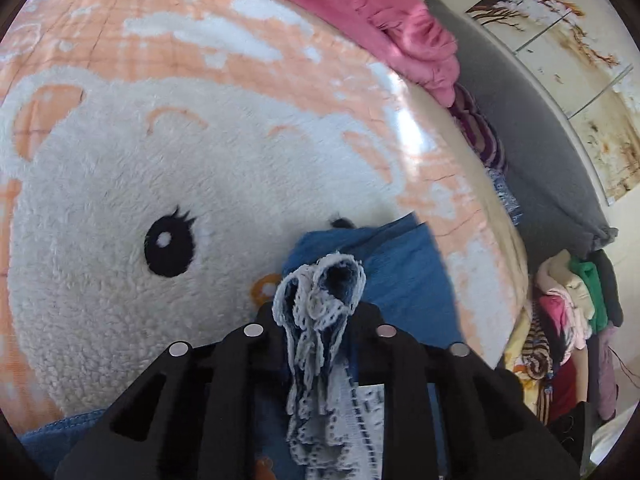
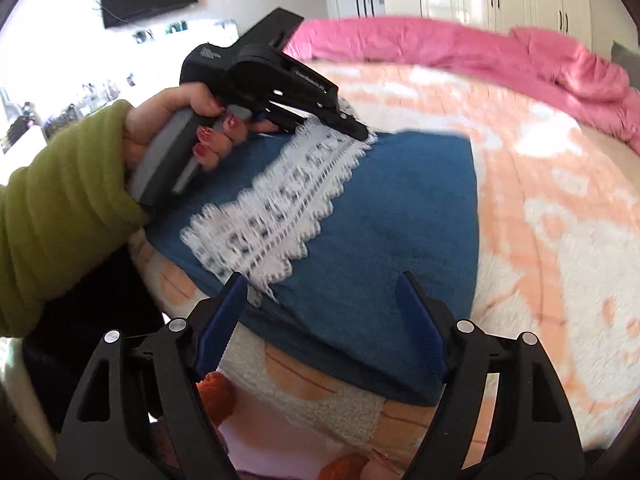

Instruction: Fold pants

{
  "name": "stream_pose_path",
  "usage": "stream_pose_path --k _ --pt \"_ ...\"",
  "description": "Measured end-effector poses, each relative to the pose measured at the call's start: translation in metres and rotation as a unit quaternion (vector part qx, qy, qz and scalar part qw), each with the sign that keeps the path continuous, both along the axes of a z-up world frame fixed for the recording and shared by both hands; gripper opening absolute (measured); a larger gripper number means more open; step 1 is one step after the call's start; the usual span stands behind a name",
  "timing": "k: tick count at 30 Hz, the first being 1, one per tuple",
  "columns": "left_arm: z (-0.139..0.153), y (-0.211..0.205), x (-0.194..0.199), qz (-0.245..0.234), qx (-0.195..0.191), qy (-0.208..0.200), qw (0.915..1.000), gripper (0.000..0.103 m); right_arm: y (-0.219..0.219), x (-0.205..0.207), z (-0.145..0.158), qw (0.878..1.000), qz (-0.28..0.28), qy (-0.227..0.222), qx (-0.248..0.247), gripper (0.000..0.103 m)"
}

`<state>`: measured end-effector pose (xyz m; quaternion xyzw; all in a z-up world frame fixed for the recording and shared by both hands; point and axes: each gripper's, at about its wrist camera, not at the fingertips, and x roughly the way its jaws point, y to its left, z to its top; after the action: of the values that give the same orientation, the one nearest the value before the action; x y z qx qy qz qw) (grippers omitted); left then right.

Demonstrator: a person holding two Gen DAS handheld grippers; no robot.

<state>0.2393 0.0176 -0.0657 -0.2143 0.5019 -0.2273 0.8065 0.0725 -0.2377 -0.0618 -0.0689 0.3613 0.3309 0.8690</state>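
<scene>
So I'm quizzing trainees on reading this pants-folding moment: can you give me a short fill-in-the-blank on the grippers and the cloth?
1. The left gripper is shut on the white ____ trim of the blue pants.
2. The right gripper hangs over the pants with its jaws ____.
3. The pants lie on a peach and white blanket; the bunched bedding beyond it is ____.

Missing words: lace; open; pink
</scene>
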Motion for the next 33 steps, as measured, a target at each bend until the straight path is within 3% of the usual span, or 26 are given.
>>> stream_pose_path --k 2,5,6,11,18,27,33 --pt "0.004 0.003 -0.001 0.004 -0.008 -0.003 1.0 0.027 0.004 -0.001 -0.004 1.0 0.007 -0.004 -0.025 0.07" --pt "0.023 0.006 -0.01 0.013 0.013 -0.034 0.9993 0.053 0.0 -0.001 -0.001 1.0 0.011 -0.001 -0.015 0.07" --pt "0.029 0.008 -0.015 0.018 0.029 -0.044 0.9984 0.056 -0.001 0.0 0.001 1.0 0.008 0.002 -0.007 0.07" --pt "0.056 0.033 -0.06 0.07 0.052 -0.085 0.9926 0.06 -0.021 0.002 0.019 0.999 -0.014 0.003 0.045 0.074" --pt "0.07 0.058 -0.137 0.125 0.069 -0.09 0.9857 0.06 -0.039 0.009 0.028 0.997 -0.055 -0.009 0.048 0.076" --pt "0.074 0.032 -0.189 0.109 0.068 -0.085 0.9881 0.06 -0.062 0.015 0.032 0.992 -0.11 0.002 0.065 0.077" --pt "0.056 0.005 -0.204 0.091 0.055 -0.051 0.993 0.06 -0.068 0.009 0.037 0.991 -0.119 -0.007 0.065 0.081"
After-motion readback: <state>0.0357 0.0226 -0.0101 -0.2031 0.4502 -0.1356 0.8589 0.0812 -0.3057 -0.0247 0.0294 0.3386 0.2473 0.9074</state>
